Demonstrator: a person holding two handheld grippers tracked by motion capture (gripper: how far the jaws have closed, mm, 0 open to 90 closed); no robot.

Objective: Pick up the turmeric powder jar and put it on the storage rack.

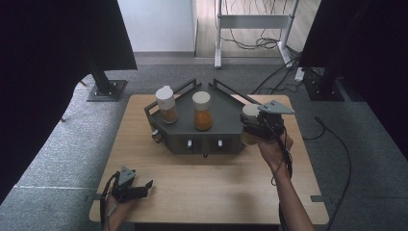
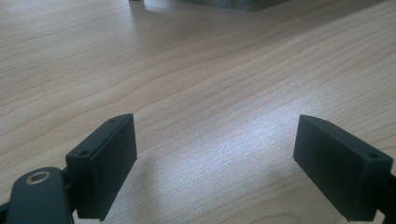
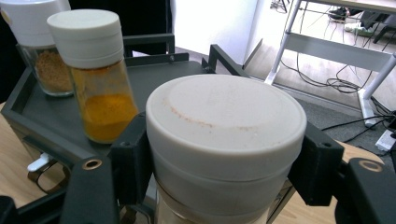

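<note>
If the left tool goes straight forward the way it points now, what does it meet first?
Probably the dark grey rack. The left tool, open, points across bare wooden table, and only the rack's base lies ahead; depth is unclear.

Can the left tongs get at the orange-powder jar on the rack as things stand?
Probably yes: the left tongs are open and hold nothing, and bare table lies between them and the orange-powder jar on the rack.

My left gripper (image 2: pixel 215 154) hangs low over the bench (image 2: pixel 196 70) with its two black jaws set wide apart and nothing between them, only pale wood grain. A soft glare lies on the wood between and beyond the jaws. At the top edge, a dark grey rack (image 2: pixel 224 3) stands on the bench.
</note>
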